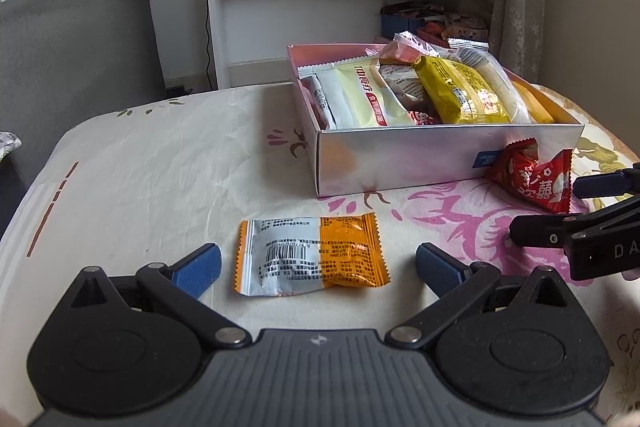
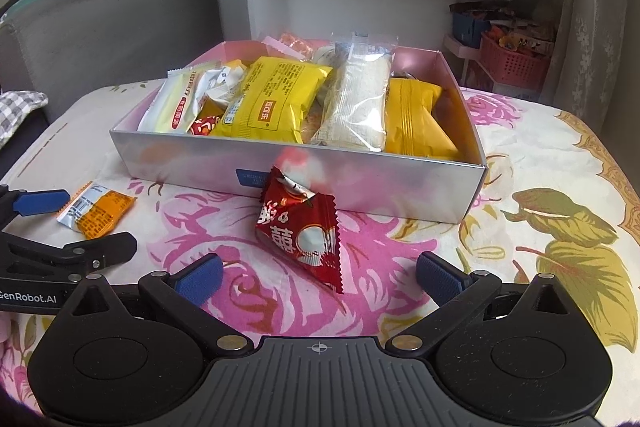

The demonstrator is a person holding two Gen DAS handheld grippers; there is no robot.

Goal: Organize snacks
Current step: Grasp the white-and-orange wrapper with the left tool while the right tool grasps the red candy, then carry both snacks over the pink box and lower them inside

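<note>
Both sets of jaws wide open, nothing held: left gripper [image 1: 318, 267] has the orange-and-silver packet [image 1: 312, 257] lying flat on the cloth between its blue pads [image 1: 200, 269], neither pad touching it; right gripper [image 2: 318, 277] sits just short of the red packet [image 2: 302, 227], which leans tilted against the front wall of the box [image 2: 360, 183]. Step in hand, as I read it: pre-grasp on the last two loose snacks, one per side. Next move likely needs a short push forward so each packet sits deeper between the pads, then close across the narrow width; the orange one is flat and thin, so pads need to come low to the tablecloth [image 2: 520, 147] or they'll skate over it. Red one is puffy and propped up, easier pinch, but a nudge could slide it along the wall. Box is open-topped and already packed: yellow bag [image 2: 272, 99], clear bag of white stuff [image 2: 356, 99], orange-yellow pouch [image 2: 416, 119] on the right end, pale cream packet [image 2: 176, 103] on the left end, small red bits in between. Free space looks tight; best gap seems to be by the right wall, past the pouch
</note>
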